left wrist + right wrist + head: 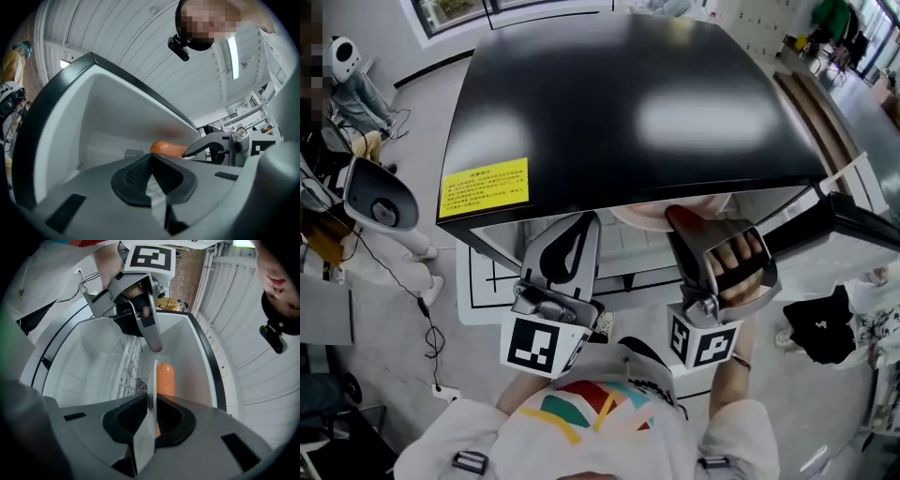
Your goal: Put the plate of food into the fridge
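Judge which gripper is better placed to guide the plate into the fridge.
Right, narrowly. Both grippers clamp the plate, but the right gripper looks squarely into the fridge at the wire rack; the left gripper points upward at its wall.

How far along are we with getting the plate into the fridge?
Done: the fridge is open, and the left tool and right tool are each shut on the rim of the plate, orange food aboard. In hand: the plate is held at the fridge mouth, white interior ahead. Remaining: set it down inside, release, withdraw, close up.
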Tool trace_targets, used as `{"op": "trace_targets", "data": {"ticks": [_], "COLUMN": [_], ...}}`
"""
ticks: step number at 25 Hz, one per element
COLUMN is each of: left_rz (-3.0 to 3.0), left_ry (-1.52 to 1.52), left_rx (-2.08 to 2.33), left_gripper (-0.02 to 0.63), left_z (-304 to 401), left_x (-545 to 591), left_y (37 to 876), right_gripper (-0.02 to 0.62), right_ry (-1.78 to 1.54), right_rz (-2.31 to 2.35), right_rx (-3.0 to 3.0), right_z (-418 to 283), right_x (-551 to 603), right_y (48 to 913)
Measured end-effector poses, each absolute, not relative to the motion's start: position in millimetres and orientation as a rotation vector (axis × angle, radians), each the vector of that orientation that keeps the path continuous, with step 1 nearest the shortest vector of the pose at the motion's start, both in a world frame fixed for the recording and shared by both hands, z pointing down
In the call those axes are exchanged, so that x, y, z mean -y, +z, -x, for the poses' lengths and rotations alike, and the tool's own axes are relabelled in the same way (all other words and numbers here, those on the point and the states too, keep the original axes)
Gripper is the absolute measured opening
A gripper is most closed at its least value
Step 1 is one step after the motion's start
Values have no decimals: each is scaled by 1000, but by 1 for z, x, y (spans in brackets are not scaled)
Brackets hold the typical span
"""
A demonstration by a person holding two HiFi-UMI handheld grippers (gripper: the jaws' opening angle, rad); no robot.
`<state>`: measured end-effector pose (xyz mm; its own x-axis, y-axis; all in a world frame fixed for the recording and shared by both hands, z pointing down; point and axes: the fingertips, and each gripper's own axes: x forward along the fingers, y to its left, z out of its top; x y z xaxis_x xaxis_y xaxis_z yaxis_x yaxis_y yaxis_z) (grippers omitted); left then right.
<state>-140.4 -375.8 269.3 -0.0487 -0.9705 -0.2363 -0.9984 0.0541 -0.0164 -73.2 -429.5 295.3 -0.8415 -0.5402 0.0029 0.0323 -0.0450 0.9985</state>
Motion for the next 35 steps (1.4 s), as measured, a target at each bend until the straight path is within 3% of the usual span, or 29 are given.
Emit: {"op": "trace_targets", "data": {"ticks": [35], "left_rz": [1662], "left_ry": [128], "left_rx": [-2414], "left_gripper": [6], "left_z": [143], "left_x": [385], "left_y": [265], "right_gripper": [57], "right_ry": [-1890], "right_rz": [-125], "right_rx": [1991], "right_z": [113], "right_x": [469], "right_y": [326]}}
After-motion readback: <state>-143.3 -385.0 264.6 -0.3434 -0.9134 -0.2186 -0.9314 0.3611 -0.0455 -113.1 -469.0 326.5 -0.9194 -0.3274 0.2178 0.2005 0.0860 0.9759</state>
